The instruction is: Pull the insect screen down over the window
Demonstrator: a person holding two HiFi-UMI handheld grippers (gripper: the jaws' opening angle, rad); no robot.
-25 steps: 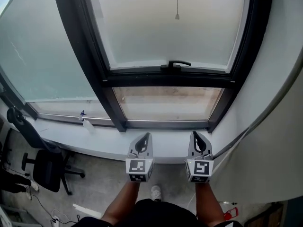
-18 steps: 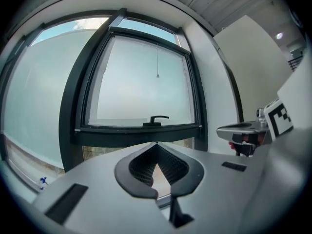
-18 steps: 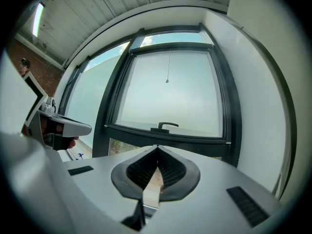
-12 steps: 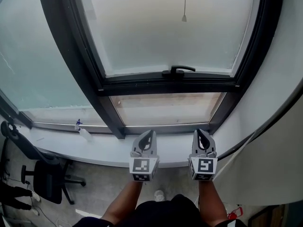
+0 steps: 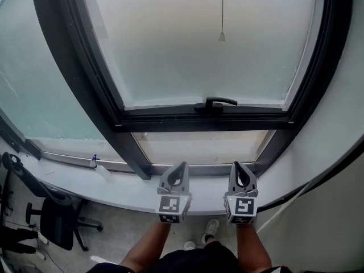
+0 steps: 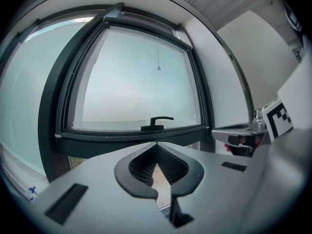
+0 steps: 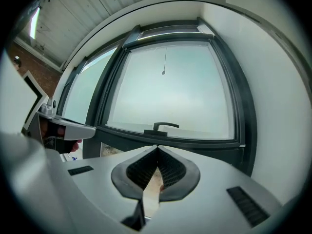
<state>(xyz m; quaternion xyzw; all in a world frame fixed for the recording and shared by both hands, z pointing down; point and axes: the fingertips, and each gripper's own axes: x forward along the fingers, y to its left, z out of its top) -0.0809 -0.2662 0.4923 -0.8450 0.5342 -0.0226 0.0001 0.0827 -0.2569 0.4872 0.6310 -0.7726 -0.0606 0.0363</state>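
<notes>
Jaws: both pairs clenched, tips meeting, nothing between them. Left gripper and right gripper are held side by side, pointing level at the window, over the sill and not touching it.

Outward from the tips: the handle sits on the lower frame rail at 12 o'clock, between the two grippers' lines.

Further up hangs the cord, ending in a small bead. Its long axis is vertical and it hangs free in front of the glass. Both gripper views put the bead at 12 o'clock, high above the tips. In the head view it lies at about 1 o'clock from the left gripper and just shy of 12 from the right.

Screen: not drawn, glass bare. Probably rolled up in the top rail, where the cord starts; I cannot confirm this.

Judgement: the bead is well apart from both grippers, and the reach is up and forward. The right gripper looks slightly nearer. Its jaws must part before they can take the cord.
</notes>
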